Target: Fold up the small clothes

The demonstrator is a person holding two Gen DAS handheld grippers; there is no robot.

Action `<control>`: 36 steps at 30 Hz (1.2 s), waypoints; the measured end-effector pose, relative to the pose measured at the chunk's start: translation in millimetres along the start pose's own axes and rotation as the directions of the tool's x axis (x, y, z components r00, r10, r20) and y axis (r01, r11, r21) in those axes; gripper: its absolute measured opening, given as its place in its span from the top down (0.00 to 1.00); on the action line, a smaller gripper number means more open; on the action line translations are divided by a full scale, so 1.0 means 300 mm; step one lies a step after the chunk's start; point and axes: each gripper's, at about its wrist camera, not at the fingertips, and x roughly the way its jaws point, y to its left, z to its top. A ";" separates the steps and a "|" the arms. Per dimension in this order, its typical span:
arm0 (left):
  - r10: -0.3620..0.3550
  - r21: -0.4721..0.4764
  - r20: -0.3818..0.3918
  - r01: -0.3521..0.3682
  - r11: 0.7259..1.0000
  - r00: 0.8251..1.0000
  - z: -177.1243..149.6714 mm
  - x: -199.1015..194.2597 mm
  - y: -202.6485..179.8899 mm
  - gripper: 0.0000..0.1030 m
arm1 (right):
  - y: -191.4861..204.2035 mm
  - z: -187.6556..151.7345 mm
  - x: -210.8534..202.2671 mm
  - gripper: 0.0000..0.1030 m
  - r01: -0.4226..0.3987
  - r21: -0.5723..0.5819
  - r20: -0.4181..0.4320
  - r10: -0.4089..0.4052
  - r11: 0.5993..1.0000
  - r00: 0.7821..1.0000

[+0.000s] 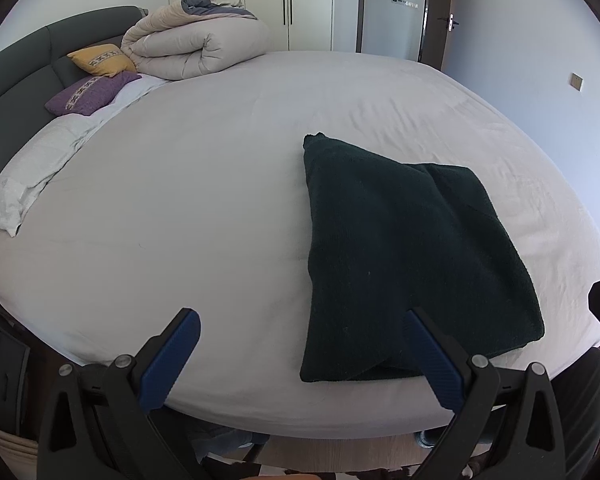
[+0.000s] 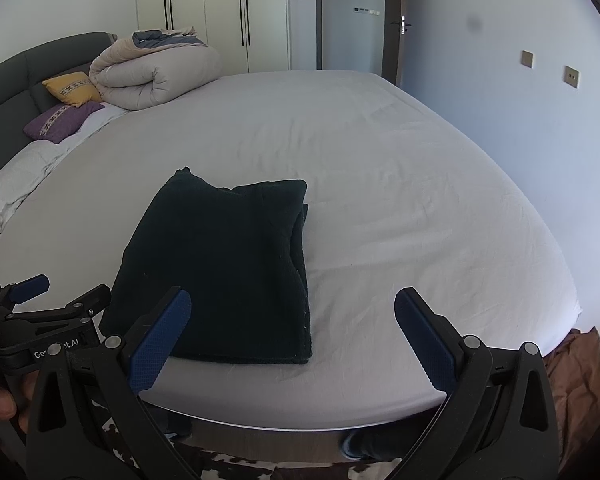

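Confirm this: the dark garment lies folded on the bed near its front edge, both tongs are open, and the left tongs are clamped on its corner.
Not quite. The left tongs grip nothing: they hang open, as the left wrist view shows. The dark garment does lie folded on the bed near its front edge, and the right tongs are open too.

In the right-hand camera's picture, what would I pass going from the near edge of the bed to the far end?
Right claw → folded dark green garment → purple cushion → yellow cushion → rolled beige duvet → white wardrobe.
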 end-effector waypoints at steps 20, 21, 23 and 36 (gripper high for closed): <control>-0.006 0.000 -0.009 0.006 1.000 1.000 -0.009 0.012 -0.002 0.00 | 0.013 -0.001 0.040 0.00 0.001 0.005 -0.013 -0.001 1.000 1.000; -0.006 0.001 -0.010 0.006 1.000 1.000 -0.010 0.013 -0.003 0.00 | 0.012 -0.002 0.042 0.00 0.002 0.005 -0.014 -0.002 1.000 1.000; -0.006 0.003 -0.011 0.006 1.000 1.000 -0.013 0.015 -0.004 0.00 | 0.016 -0.005 0.048 0.00 0.003 0.007 -0.019 -0.002 1.000 1.000; -0.006 0.006 -0.012 0.006 1.000 1.000 -0.017 0.020 -0.008 0.00 | 0.034 -0.017 0.061 0.00 0.008 0.012 -0.019 -0.007 1.000 1.000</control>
